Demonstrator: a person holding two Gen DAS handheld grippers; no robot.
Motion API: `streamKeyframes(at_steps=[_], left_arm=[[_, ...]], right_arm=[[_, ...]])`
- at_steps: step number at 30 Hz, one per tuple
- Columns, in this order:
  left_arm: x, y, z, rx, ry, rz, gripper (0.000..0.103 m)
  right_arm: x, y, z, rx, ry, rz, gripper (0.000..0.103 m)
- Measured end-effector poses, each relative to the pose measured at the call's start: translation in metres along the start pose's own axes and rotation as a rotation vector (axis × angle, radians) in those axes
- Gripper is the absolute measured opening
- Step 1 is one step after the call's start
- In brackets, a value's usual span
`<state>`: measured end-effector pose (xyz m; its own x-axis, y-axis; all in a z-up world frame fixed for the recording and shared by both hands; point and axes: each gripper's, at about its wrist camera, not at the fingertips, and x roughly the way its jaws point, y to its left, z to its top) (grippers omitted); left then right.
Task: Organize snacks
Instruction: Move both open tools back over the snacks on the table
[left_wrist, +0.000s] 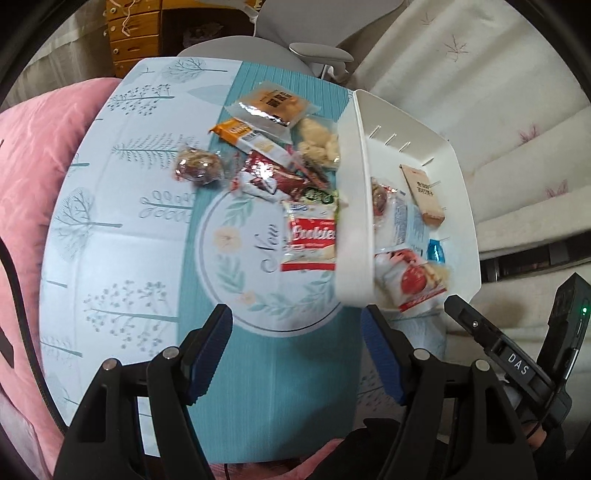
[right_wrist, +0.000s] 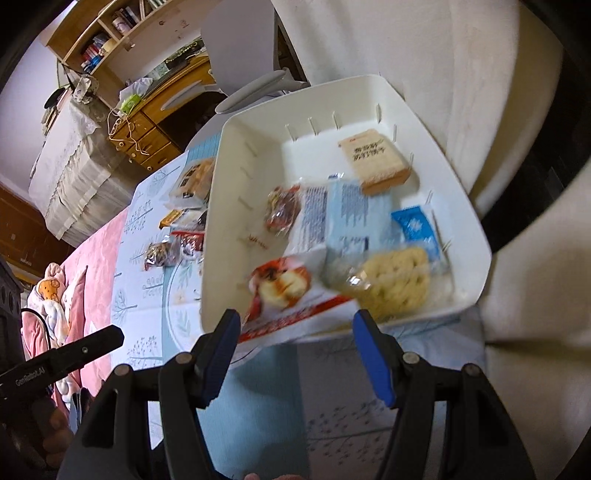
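Observation:
A white basket (left_wrist: 352, 184) (right_wrist: 476, 243) stands at the table's right side and holds several snack packs, among them a tan biscuit bar (right_wrist: 376, 162), a blue packet (right_wrist: 417, 229) and a red-and-white pack (right_wrist: 284, 291). Left of it, loose snacks lie on the patterned tablecloth: a red "Cookies" pack (left_wrist: 312, 236), a shiny red wrapper (left_wrist: 273, 175), an orange bar (left_wrist: 247, 138) and a dark round snack (left_wrist: 197, 164). My left gripper (left_wrist: 295, 328) hangs open above the cloth, nothing between its jaws. My right gripper (right_wrist: 295, 332) is open too, just before the basket's near rim.
A pink quilt (left_wrist: 33, 192) borders the table on the left. White cushioned seating (left_wrist: 517, 110) lies to the right, a grey chair (left_wrist: 317, 55) behind the table. Wooden drawers and shelves (right_wrist: 147, 125) stand further back. The right gripper's body (left_wrist: 517, 362) shows at the left view's lower right.

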<state>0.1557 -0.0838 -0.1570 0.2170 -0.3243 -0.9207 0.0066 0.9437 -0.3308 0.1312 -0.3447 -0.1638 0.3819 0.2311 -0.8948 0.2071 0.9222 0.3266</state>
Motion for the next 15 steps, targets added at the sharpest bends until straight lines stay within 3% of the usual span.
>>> streamKeyframes(at_steps=[15], left_arm=[[-0.037, 0.079, 0.004, 0.216, 0.028, -0.052, 0.069]], right_arm=[[0.005, 0.061, -0.056, 0.320, -0.012, -0.013, 0.064]])
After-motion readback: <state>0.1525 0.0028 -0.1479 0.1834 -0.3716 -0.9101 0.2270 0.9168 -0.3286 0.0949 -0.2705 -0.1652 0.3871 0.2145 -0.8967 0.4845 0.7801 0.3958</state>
